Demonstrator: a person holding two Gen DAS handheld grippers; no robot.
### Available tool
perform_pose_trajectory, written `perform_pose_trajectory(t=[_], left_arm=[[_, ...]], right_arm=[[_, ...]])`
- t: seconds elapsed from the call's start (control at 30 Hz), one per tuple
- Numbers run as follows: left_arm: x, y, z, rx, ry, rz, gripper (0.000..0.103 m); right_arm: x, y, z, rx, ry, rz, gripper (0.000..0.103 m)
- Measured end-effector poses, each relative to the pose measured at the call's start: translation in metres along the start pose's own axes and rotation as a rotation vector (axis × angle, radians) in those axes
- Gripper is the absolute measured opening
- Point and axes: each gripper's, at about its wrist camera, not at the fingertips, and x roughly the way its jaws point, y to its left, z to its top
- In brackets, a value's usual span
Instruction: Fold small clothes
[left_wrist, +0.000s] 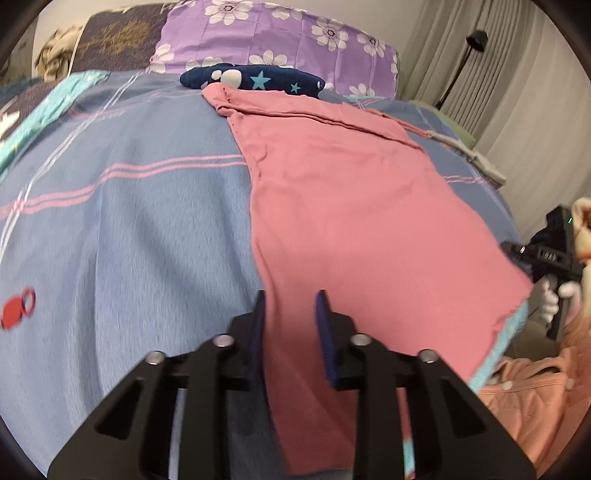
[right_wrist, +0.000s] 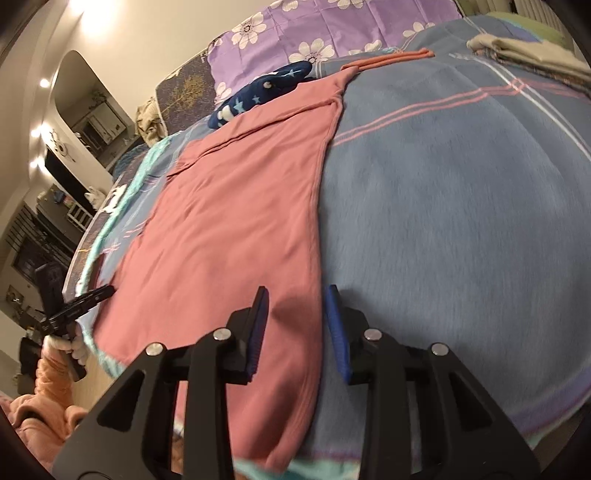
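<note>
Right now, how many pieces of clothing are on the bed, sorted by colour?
Pink: 1, the pink garment spread flat on the blanket.
Navy with stars: 1, the navy piece bunched by the pillow.
Beige or grey: 1 folded stack near the far edge; how many pieces are in it I cannot tell.
Total: 3 visible.

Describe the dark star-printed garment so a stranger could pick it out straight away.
Start at the blue plaid blanket covering the bed and follow the spread-out pink garment to its far end. There, against the purple flowered pillow, lies the navy garment, bunched in a small heap. It alone is dark blue with pale stars and white spots.
</note>
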Motion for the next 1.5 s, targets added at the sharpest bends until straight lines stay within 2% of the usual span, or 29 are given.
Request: perform_pose_trajectory(t=[0.13,0.27,0.3,0.33,0.37,0.43,0.5,0.6,0.73,0.87,0.93,1.0,1.07,1.23,1.33,1.5], left_arm=[[-0.005,-0.003,-0.009,-0.004,0.011,-0.045,0.021],[0.005,-0.002,-0.005,-0.034,0.014,-0.079,0.026],[0.008,-0.003,-0.003,-0.042,0.016,-0.089,0.026],[0.01,-0.004,-0.002,-0.048,0.012,-0.097,0.016],[0.011,-0.004,0.0,-0.06,0.014,-0.099,0.005],[0.005,-0.006,0.006,-0.087,-0.006,-0.105,0.004],[-0.015,-0.011,0.017,-0.087,-0.09,-0.128,0.004],[-0.051,-0.023,0.041,-0.081,-0.24,-0.206,0.004],[-0.093,-0.047,0.059,-0.024,-0.38,-0.223,0.004],[-0.137,-0.067,0.051,0.019,-0.477,-0.236,0.004],[-0.15,-0.072,0.044,0.024,-0.5,-0.215,0.004],[-0.15,-0.071,0.041,0.016,-0.497,-0.192,0.004],[-0.136,-0.068,0.044,-0.003,-0.473,-0.196,0.004],[-0.096,-0.054,0.063,-0.056,-0.396,-0.179,0.005],[-0.078,-0.045,0.085,-0.072,-0.385,-0.173,0.005],[-0.055,-0.033,0.139,-0.068,-0.397,-0.13,0.005]], right_arm=[[-0.01,-0.001,-0.015,0.014,0.018,0.051,0.037],[-0.006,-0.008,-0.014,0.06,0.025,0.113,0.04],[-0.004,-0.008,-0.012,0.067,0.032,0.13,0.035],[-0.003,-0.007,-0.011,0.065,0.039,0.138,0.025],[-0.001,-0.004,-0.01,0.051,0.051,0.14,0.004],[0.0,0.0,-0.008,0.057,0.054,0.158,0.003],[-0.014,0.007,0.001,0.051,-0.006,0.187,0.003],[-0.043,0.017,0.027,0.032,-0.11,0.273,0.003],[-0.086,0.034,0.051,-0.007,-0.238,0.362,0.003],[-0.134,0.05,0.042,-0.07,-0.351,0.374,0.003],[-0.156,0.054,0.033,-0.101,-0.4,0.365,0.003],[-0.168,0.057,0.023,-0.138,-0.43,0.282,0.004],[-0.155,0.048,0.026,-0.112,-0.399,0.24,0.004],[-0.104,0.025,0.052,0.007,-0.324,0.247,0.004],[-0.082,0.021,0.077,0.032,-0.321,0.238,0.004],[-0.052,0.025,0.14,0.002,-0.339,0.211,0.004]])
